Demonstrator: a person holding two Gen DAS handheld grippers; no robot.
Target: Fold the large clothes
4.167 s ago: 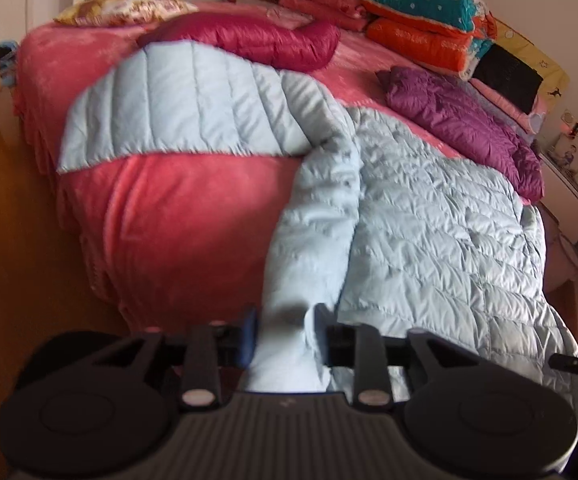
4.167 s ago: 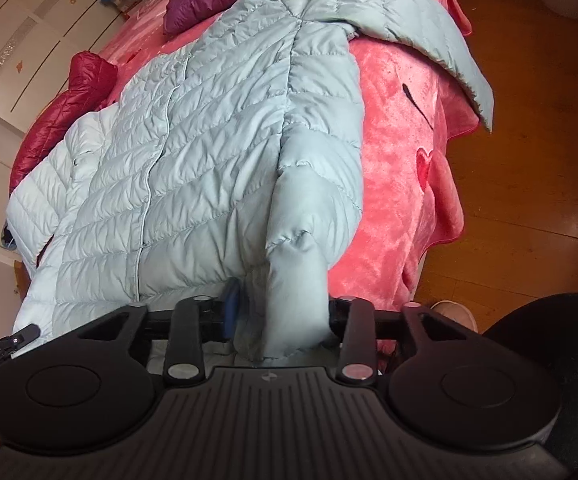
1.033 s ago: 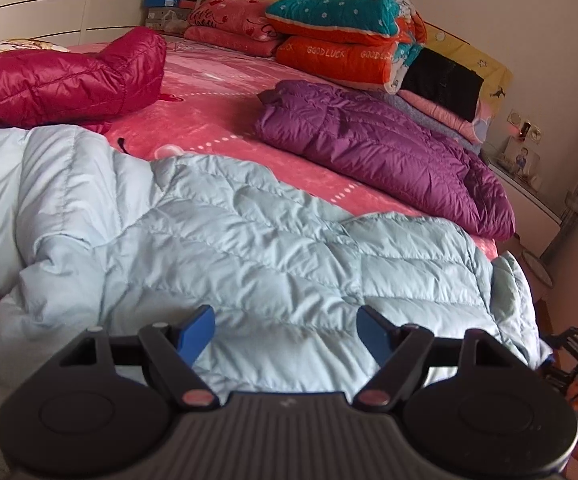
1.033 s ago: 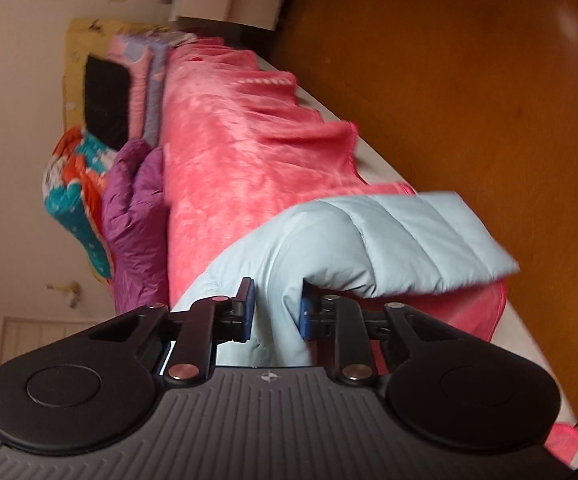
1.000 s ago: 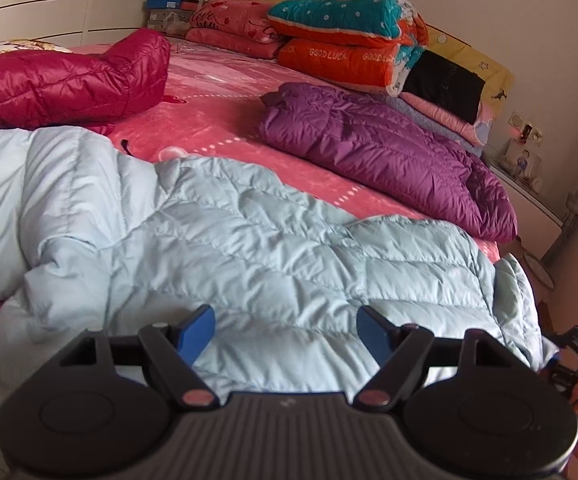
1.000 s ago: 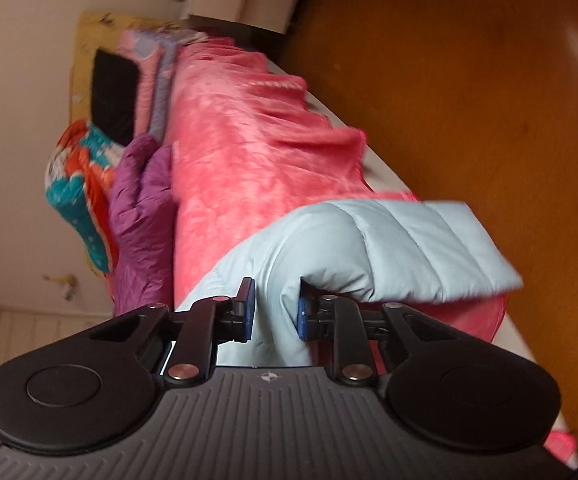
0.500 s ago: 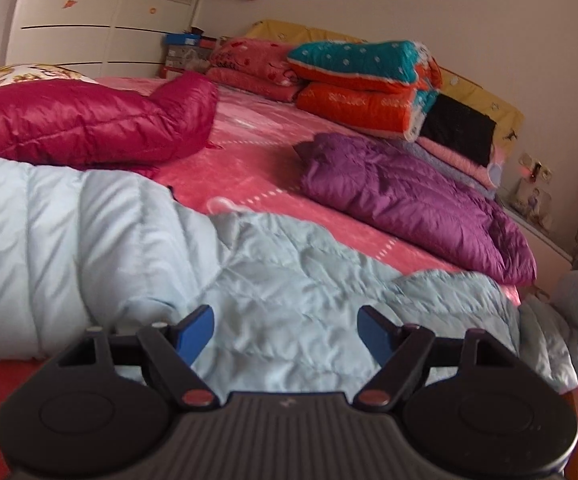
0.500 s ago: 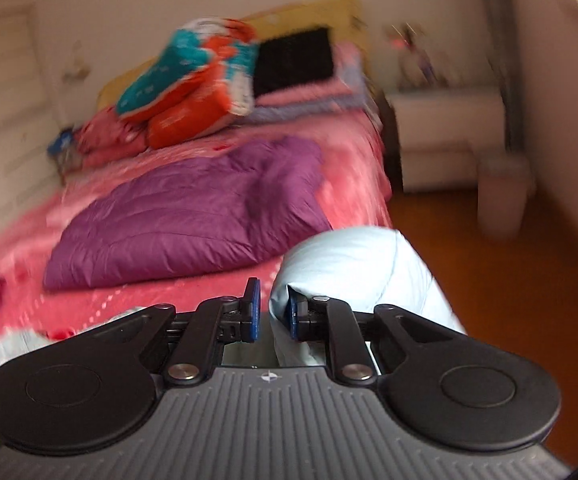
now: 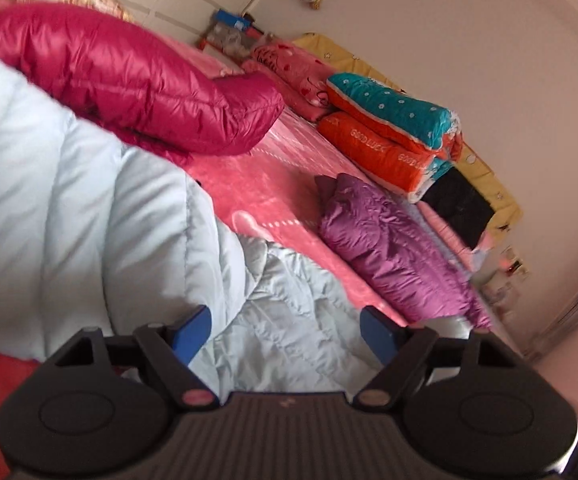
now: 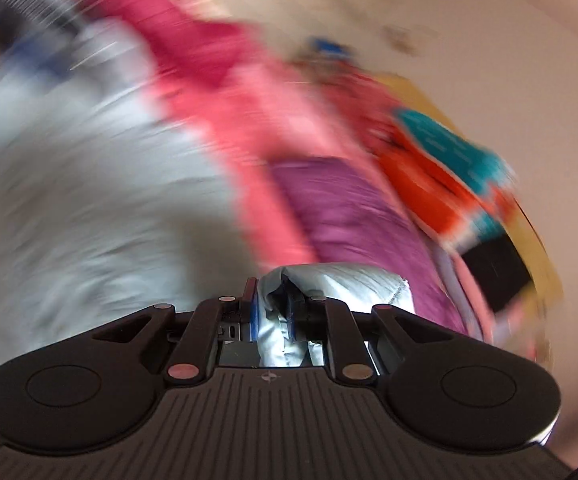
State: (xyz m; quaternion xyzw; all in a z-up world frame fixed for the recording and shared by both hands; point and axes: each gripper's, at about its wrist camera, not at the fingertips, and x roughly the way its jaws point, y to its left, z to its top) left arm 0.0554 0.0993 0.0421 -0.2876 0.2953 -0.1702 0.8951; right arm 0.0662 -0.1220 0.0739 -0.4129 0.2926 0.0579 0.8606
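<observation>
A large light-blue quilted jacket [image 9: 89, 220] lies spread over the near part of the pink bed [image 9: 257, 188]. My left gripper [image 9: 285, 320] hovers just above its crumpled middle, jaws wide and still opening, with nothing pinched between the blue pads. In the heavily blurred right wrist view, my right gripper [image 10: 273, 304] is closing tight on a bunched fold of the jacket's light-blue sleeve [image 10: 341, 280], which bulges out past the fingertips. The rest of the jacket [image 10: 89, 200] is a pale smear to the left.
A magenta puffer jacket [image 9: 129, 80] lies at the far left of the bed and a purple one [image 9: 401, 256] at the right. Folded teal and orange quilts [image 9: 389, 128] and a black item [image 9: 461, 204] are stacked against the headboard. White wardrobe doors stand behind.
My right gripper swung up from the bed's side over the mattress, rolling hard, with the sleeve still pinched and its jaws tightening. The left gripper drifted sideways and tilted; the jacket looms larger at left.
</observation>
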